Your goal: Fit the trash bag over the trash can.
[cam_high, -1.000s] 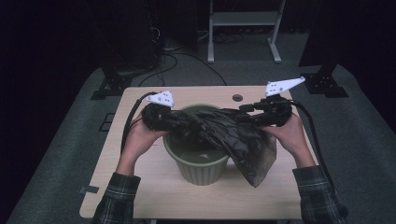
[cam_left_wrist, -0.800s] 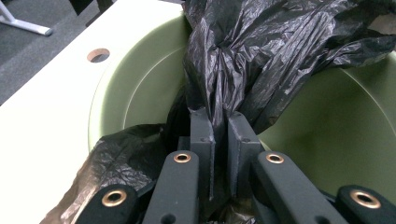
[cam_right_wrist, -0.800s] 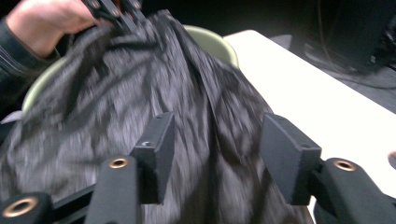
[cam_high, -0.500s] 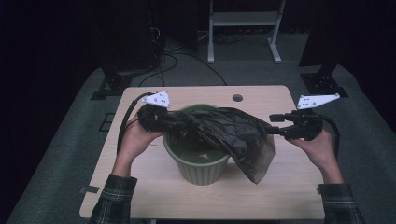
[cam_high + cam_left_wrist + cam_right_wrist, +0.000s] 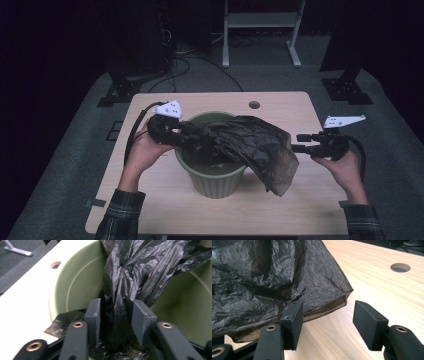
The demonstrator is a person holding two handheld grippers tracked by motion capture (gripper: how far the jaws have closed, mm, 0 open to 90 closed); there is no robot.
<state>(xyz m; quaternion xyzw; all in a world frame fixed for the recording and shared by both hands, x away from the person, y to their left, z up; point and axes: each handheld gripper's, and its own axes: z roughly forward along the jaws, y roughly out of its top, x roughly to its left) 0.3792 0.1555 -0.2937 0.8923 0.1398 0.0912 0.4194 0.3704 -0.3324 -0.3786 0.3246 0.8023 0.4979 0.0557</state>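
Between the left gripper's point(image 5: 113, 315) spread fingers point(image 5: 93, 312), just opening: a bunched black plastic bag point(image 5: 250, 145), pads not pressing it. Beyond them: green bin point(image 5: 215, 180), bag draped over its rim. Right gripper point(image 5: 327, 322): fingers apart, nothing between, bag edge beside one finger, on the wooden table point(image 5: 300, 210).

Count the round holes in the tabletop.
1. A single round hole sits near the far edge of the table, beyond the green bucket; it shows again in the right gripper view. The black bag could hide others.
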